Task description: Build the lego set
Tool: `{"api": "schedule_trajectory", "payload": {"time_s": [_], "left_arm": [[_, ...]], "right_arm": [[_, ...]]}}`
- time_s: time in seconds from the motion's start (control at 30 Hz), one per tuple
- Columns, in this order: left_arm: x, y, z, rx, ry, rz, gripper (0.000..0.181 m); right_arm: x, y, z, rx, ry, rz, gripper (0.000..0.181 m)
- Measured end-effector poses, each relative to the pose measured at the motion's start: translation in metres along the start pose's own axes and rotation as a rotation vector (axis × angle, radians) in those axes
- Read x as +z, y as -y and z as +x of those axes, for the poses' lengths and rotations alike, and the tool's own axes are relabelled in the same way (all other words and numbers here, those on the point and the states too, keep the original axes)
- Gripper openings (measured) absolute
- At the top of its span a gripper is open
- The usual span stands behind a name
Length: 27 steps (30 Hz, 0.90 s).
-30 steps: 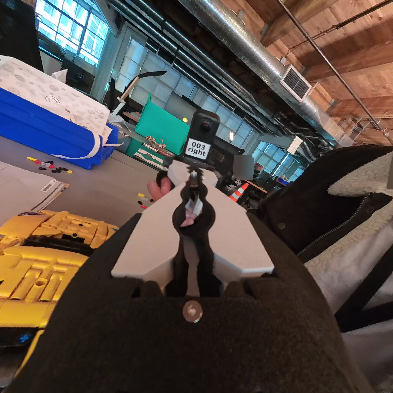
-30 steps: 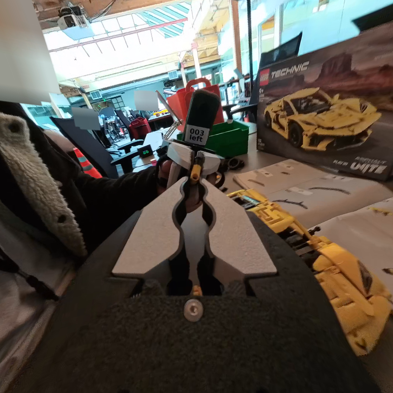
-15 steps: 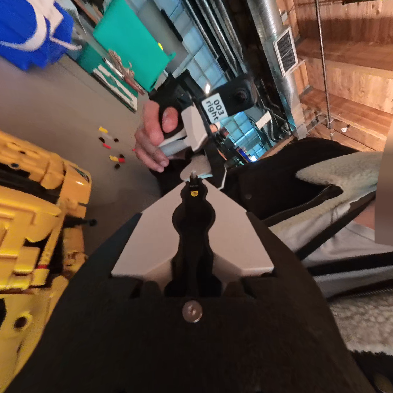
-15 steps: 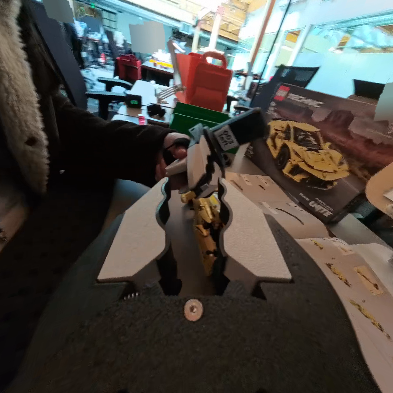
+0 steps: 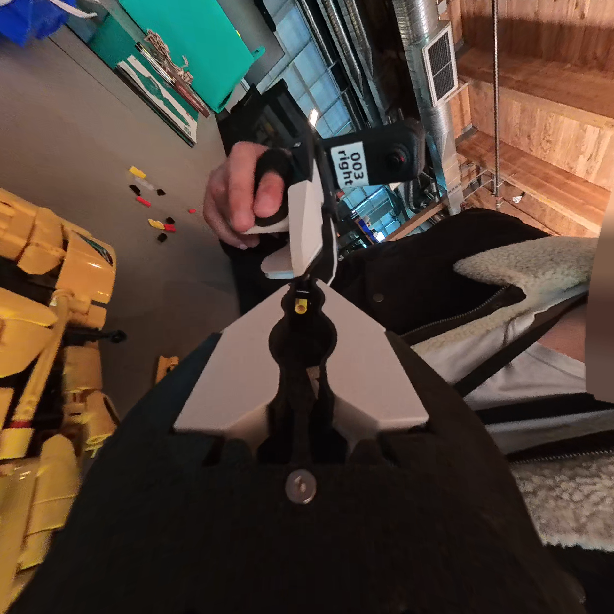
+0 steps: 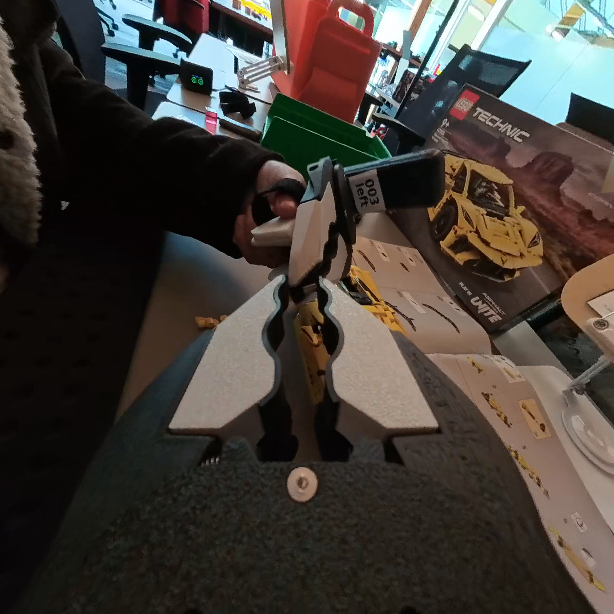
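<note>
Holding a small yellow pin (image 5: 300, 304) at its tips, our left tool (image 5: 301, 295) is closed tight on the piece; our right tool (image 6: 300, 292) stands with its fingers parted a little, its tips meeting the left tool's tips, and we cannot tell whether it grips anything; yellow car model (image 5: 50, 332) lies on the grey worktop (image 5: 83, 133), left of the left tool; loose small pieces (image 5: 156, 209) scattered beyond it; set box (image 6: 498, 212) and open instruction booklet (image 6: 415, 299) beside the model.
</note>
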State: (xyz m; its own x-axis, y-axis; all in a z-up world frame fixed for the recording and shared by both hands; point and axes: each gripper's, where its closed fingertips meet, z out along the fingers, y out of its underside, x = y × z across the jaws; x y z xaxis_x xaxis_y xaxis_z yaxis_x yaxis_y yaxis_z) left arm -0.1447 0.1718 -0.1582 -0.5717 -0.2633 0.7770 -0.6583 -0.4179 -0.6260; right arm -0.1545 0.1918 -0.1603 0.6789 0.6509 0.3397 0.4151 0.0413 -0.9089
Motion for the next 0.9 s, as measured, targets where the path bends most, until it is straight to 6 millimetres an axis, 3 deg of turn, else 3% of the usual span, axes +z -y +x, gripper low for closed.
{"api": "schedule_trajectory", "payload": {"time_s": [0.2,0.33,0.67,0.73,0.8,0.9], "left_arm": [[-0.002,-0.004,-0.004,-0.055,-0.001,-0.016,0.007],[-0.006,0.001,-0.006,-0.072,-0.006,0.013,0.007],[-0.004,0.001,0.0,-0.065,-0.035,0.01,0.006],[-0.004,0.001,-0.015,0.027,0.1,-0.005,0.01],[-0.012,0.012,-0.035,0.134,0.267,0.034,0.026],[-0.027,0.036,-0.031,0.242,0.312,0.156,0.025]], "right_arm": [[0.003,-0.003,-0.002,-0.042,-0.037,-0.031,0.018],[0.006,-0.012,-0.004,0.012,-0.014,-0.1,0.045],[0.004,-0.008,-0.004,-0.107,-0.09,-0.123,0.032],[0.0,-0.022,-0.004,-0.066,-0.095,-0.202,0.032],[-0.008,-0.044,-0.012,0.026,-0.077,-0.287,0.032],[-0.023,-0.097,-0.048,0.195,0.048,-0.502,0.033]]}}
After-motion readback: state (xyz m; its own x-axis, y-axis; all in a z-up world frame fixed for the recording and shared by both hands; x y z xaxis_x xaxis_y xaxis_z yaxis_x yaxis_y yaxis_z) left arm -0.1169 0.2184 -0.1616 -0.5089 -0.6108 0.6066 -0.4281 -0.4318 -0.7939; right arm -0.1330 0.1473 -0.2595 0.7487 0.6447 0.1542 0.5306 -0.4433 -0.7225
